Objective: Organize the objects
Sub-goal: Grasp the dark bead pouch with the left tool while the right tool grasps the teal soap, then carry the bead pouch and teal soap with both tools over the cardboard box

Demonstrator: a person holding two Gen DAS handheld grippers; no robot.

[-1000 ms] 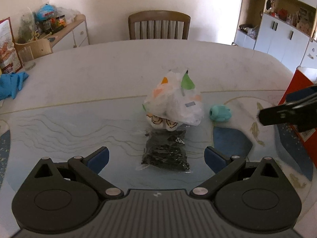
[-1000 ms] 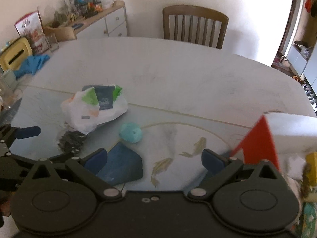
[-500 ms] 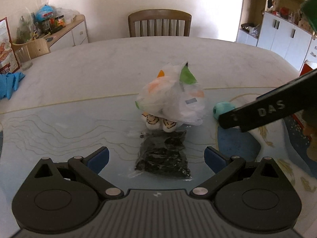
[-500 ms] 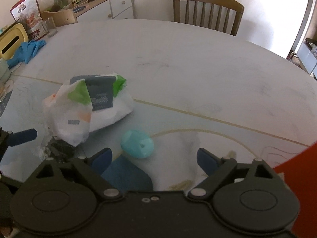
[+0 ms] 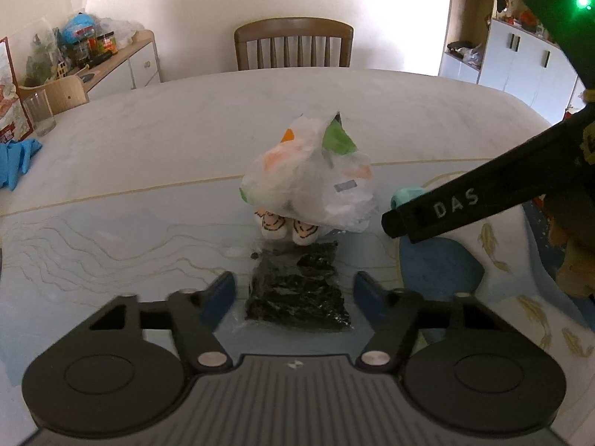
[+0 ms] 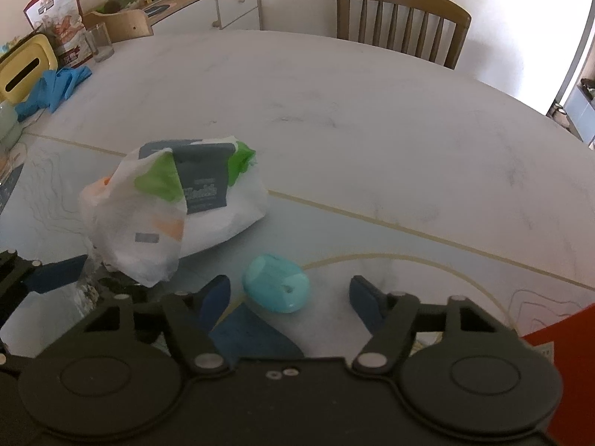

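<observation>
A clear packet of dark bits [image 5: 297,291] lies on the table between the open fingers of my left gripper [image 5: 293,288]. Behind it stands a white plastic bag [image 5: 310,182] with green and orange patches, with small striped toy feet [image 5: 286,228] under it. A teal egg-shaped object [image 6: 277,282] lies between the open fingers of my right gripper [image 6: 290,293]; it also shows in the left wrist view [image 5: 405,195]. The bag also shows in the right wrist view [image 6: 167,208]. The right gripper's arm crosses the right side of the left wrist view.
A wooden chair [image 5: 293,46] stands behind the round table [image 6: 372,111]. A glass [image 5: 39,117] and blue gloves [image 6: 55,85] lie at the far left with a yellow box [image 6: 22,74]. A red box [image 6: 557,353] is at the right.
Both grippers moved forward and lower. The right one came in over the teal object. The left one closed in on the dark packet.
</observation>
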